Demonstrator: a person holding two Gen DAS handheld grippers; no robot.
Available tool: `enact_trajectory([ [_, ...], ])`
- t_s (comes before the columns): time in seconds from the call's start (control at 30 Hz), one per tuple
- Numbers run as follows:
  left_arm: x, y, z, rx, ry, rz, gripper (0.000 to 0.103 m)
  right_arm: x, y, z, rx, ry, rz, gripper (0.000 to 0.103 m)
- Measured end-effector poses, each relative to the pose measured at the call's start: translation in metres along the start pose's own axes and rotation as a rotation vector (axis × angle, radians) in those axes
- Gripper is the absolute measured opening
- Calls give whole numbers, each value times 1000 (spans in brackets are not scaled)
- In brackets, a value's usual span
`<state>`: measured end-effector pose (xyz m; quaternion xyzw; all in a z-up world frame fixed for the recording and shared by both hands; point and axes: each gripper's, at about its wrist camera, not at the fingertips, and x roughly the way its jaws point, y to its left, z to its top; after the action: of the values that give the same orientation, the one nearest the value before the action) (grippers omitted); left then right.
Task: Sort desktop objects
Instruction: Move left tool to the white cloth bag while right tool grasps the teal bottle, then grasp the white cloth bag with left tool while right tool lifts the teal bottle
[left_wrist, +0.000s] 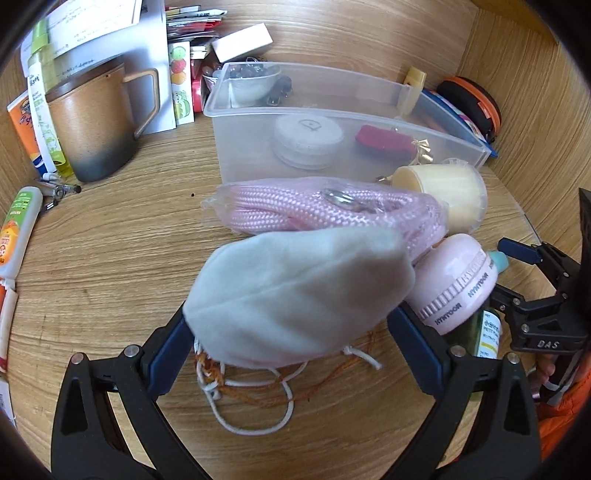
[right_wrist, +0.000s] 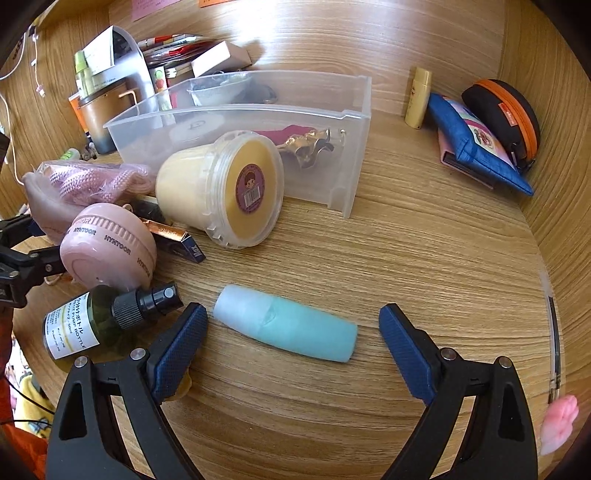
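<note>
My left gripper is shut on a pale grey-green cloth pouch, held just above the desk with its white and orange cords trailing below. A teal squeeze bottle with a frosted cap lies on its side on the desk. It sits between the fingers of my right gripper, which stands open without touching it. A clear plastic bin further back holds a white round case and a red item.
A bagged pink rope, a pink round case, a yellow tub and a green spray bottle crowd the space before the bin. A mug stands back left. A blue pouch and a black-orange case lie by the right wall.
</note>
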<state>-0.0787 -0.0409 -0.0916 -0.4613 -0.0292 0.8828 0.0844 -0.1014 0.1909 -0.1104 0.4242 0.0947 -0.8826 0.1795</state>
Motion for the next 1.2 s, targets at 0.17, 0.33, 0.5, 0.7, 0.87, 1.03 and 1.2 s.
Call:
enact_trajectory([
  [0.17, 6, -1, 6, -2, -3, 27, 101, -1, -1, -1, -12, -5, 10, 91],
  [0.33, 7, -7, 8, 42, -21, 62, 102, -1, -3, -3, -19, -18, 20, 81],
  [0.5, 8, -14, 7, 107, -27, 65, 92, -3, -5, -3, -19, -37, 24, 70],
  [0.7, 7, -10, 6, 85, -29, 72, 82, -5, -6, -5, -10, -55, 34, 69],
  [0.87, 1, -5, 0, 60, -63, 67, 79, -7, -16, -6, 38, -59, 56, 69],
  [1.03, -6, 2, -7, 11, -107, 58, 72, -14, -27, -6, 85, -81, 63, 69],
  [1.2, -12, 9, -11, -36, -122, 44, 65, -23, -29, 0, 85, -107, 57, 69],
])
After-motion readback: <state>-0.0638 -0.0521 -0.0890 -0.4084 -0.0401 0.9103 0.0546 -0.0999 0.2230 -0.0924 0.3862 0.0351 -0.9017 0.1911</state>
